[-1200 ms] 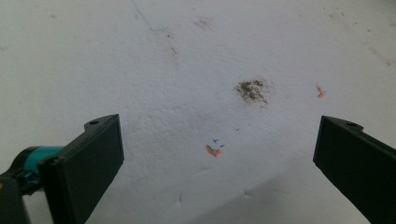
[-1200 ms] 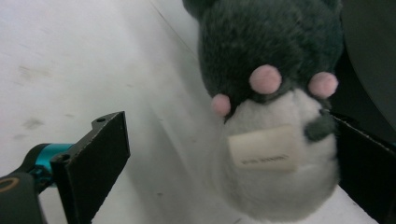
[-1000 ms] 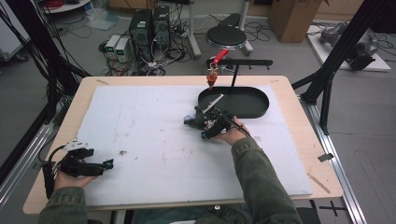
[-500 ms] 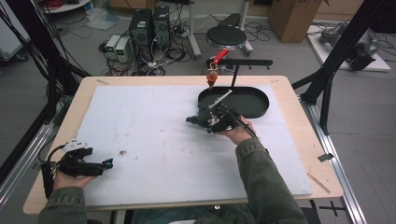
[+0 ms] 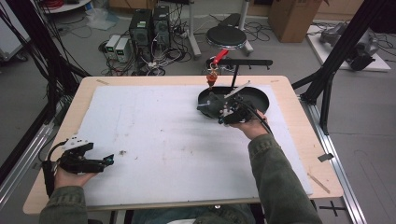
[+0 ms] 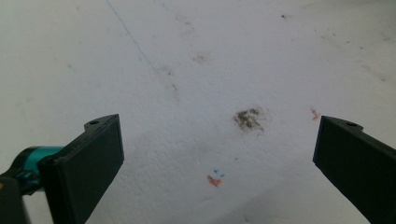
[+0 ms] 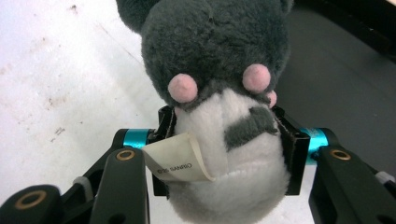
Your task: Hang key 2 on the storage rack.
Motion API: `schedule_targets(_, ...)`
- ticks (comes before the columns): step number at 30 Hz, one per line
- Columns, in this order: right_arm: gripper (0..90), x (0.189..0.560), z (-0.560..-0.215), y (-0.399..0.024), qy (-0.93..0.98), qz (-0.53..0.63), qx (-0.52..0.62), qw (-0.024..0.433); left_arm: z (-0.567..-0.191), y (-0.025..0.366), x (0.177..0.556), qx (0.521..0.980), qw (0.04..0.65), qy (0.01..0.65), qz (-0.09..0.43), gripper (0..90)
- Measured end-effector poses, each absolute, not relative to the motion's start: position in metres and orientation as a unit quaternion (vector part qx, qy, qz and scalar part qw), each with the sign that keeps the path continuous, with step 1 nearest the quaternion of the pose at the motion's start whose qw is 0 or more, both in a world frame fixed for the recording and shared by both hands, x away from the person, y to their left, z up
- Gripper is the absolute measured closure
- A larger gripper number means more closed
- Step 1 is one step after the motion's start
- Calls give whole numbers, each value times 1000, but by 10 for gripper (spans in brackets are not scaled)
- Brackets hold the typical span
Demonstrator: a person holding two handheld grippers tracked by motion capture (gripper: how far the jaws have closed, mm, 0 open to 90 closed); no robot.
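At the near left corner of the white mat (image 5: 154,140), the left gripper (image 5: 108,160) is lying low in the person's hand with its jaws spread wide over bare, stained mat and nothing between them. Farther right, the right gripper (image 5: 219,111) is pinching a grey and white plush toy (image 7: 224,93) by its white belly, its jaws having just closed on it, and is holding it above the near left rim of the black tray (image 5: 259,95). A paper label (image 7: 175,161) is sticking out of the toy beside one jaw.
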State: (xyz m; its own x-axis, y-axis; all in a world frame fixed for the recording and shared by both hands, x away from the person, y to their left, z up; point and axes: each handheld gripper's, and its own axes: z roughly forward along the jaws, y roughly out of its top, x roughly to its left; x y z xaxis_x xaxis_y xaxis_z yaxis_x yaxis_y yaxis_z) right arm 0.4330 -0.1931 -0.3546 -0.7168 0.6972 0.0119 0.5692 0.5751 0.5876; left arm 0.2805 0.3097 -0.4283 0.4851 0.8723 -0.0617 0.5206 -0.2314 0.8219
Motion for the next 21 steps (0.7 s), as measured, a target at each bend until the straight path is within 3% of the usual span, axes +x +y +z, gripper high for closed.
schedule_targets(3,506,435,-348,-197,875,293,368,115,-427,311,282,751,428,452,217,65)
schedule_targets(21,507,442,-310,-230,836,319,425,137,-427,308,288,763,417,456,191,59)
